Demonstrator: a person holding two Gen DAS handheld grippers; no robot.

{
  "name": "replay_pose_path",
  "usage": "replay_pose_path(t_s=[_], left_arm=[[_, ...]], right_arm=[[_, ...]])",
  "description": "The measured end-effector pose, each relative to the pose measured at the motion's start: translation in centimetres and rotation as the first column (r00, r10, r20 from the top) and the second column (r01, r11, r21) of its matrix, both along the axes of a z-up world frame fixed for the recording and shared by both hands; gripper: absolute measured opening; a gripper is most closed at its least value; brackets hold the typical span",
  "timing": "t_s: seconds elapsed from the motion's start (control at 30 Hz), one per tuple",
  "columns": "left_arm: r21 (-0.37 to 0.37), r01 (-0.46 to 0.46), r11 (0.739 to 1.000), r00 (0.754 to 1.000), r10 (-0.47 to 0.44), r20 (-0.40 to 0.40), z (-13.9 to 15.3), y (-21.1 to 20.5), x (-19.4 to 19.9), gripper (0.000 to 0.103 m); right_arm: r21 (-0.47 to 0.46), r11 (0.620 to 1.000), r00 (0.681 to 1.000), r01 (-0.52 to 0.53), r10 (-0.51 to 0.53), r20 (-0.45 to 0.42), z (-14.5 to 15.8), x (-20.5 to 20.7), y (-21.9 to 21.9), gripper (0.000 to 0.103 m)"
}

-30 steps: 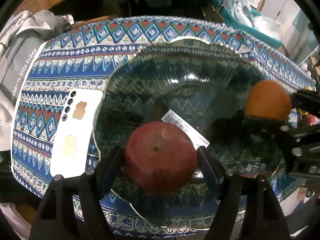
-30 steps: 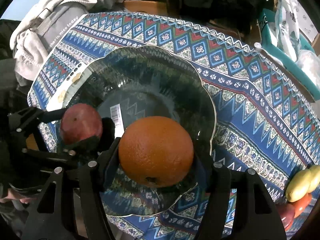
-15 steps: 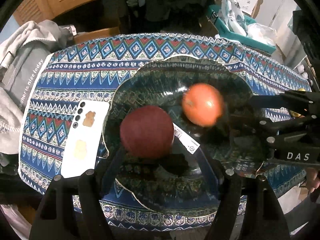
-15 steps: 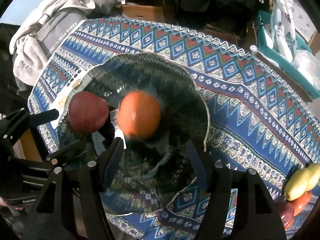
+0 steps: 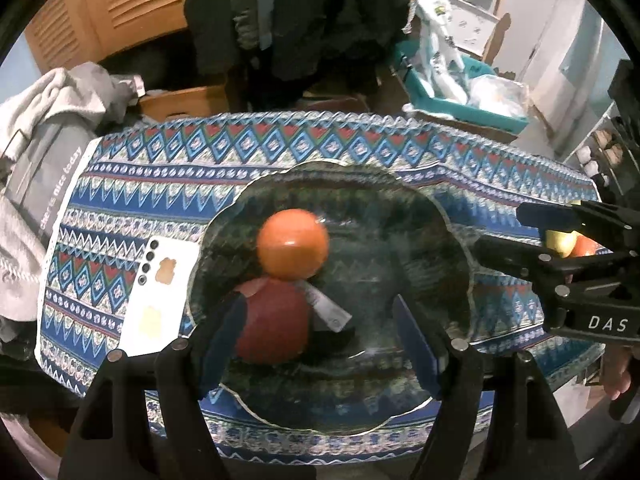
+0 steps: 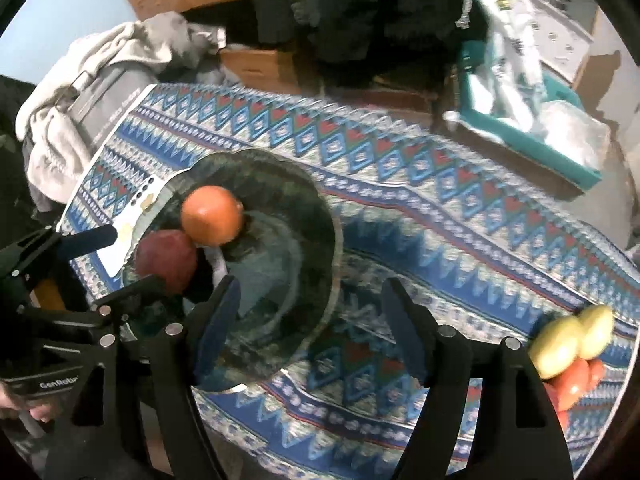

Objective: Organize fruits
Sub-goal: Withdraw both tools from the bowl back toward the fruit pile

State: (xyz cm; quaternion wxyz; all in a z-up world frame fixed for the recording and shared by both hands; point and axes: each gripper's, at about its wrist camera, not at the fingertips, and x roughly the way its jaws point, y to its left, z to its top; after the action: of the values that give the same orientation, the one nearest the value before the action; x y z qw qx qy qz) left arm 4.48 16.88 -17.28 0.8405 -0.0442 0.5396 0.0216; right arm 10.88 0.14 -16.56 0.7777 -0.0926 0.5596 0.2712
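Observation:
A clear glass bowl [image 5: 420, 240] sits on the patterned tablecloth. In it lie an orange [image 5: 293, 244] and a dark red apple [image 5: 274, 320], touching each other at the bowl's left side. They also show in the right wrist view: the orange [image 6: 212, 220], the apple [image 6: 166, 260], the bowl [image 6: 320, 240]. My left gripper [image 5: 320, 336] is open and empty above the bowl's near side. My right gripper [image 6: 312, 320] is open and empty above the bowl's right rim. Yellow-green fruits [image 6: 576, 338] and red fruits [image 6: 576, 380] lie at the table's right end.
A white phone [image 5: 160, 300] lies left of the bowl. A grey garment [image 5: 36, 160] is piled at the left end of the table. A teal bin [image 5: 460, 96] with bags stands behind the table. A cardboard box [image 6: 256, 66] is at the back.
Both grippers opened and let go of the apple and the orange, which dropped into the bowl and rolled together at its left side. Both grippers drew back; the right one shifted right.

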Motion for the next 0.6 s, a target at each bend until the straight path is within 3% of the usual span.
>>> replay_pose_path(t_s=[0.6], left_arm=[[-0.019,0.165,0.986,0.984,-0.163,0.067,3.4,-8.6,1.5,0.081]], right_arm=[[0.015,0.987,0.983,0.163,-0.163,0.079,4.0,-0.7,-10.8,0.074]])
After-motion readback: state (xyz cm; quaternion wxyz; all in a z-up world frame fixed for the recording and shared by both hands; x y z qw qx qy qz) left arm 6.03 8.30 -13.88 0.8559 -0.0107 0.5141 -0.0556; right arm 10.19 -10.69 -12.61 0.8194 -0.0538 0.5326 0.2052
